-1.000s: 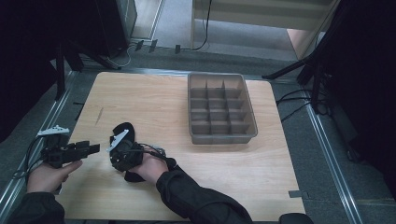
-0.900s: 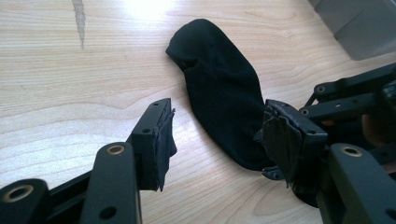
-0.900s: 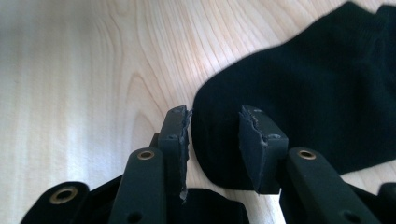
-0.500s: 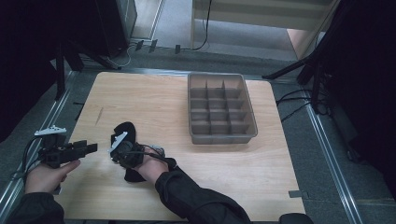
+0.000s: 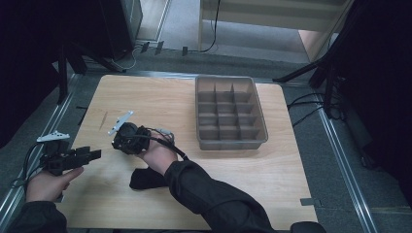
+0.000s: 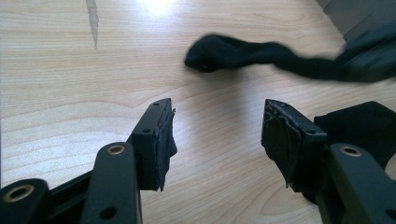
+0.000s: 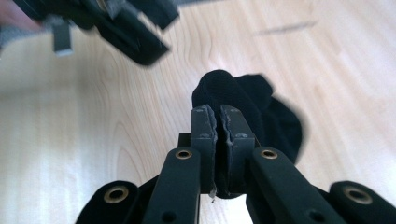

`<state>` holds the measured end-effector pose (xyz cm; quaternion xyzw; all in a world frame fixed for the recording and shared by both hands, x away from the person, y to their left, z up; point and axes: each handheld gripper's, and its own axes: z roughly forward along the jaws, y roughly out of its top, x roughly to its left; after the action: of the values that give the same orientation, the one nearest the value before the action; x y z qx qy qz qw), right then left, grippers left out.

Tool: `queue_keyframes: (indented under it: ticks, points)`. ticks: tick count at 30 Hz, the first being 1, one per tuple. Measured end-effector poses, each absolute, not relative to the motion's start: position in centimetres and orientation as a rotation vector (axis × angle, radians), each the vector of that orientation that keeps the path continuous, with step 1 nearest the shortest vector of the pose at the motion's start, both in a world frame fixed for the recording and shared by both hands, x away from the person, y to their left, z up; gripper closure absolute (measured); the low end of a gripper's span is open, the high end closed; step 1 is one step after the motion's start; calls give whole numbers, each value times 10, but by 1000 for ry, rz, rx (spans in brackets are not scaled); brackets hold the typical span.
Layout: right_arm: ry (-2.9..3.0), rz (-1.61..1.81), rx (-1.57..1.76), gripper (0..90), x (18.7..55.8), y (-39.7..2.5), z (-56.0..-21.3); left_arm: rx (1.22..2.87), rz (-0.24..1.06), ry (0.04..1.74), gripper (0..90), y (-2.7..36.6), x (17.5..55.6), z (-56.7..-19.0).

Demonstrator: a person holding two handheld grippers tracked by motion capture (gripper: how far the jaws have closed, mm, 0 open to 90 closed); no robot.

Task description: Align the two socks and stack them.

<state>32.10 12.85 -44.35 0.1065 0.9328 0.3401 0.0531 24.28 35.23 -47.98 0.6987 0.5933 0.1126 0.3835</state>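
Black sock (image 7: 243, 100); pale wood-grain table (image 5: 175, 99); grey, perhaps brownish, divided tray (image 5: 231, 112); black claw (image 7: 217, 116).

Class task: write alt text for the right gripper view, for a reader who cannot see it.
The right hand-held gripper has its two black jaws shut on a black sock above a light wooden table. The other hand-held gripper shows blurred at the top left.

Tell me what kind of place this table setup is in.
Probably a lab or studio recording station rather than a home. A bare wooden table stands in a metal-railed frame, dark stands and cables surround it, and a grey divided tray and a black sock look like practice props.
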Motion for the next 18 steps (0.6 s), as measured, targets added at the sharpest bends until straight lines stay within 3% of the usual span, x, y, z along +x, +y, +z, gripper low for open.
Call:
queue_keyframes:
  ticks: [10, 18]
  points:
    - [2835, 1138, 295, 843, 308, 113, -379, 1748, 259, 1495, 427, 352, 241, -477]
    - [2868, 1128, 358, 840, 317, 109, -404, 1766, 265, 1494, 427, 350, 243, -478]
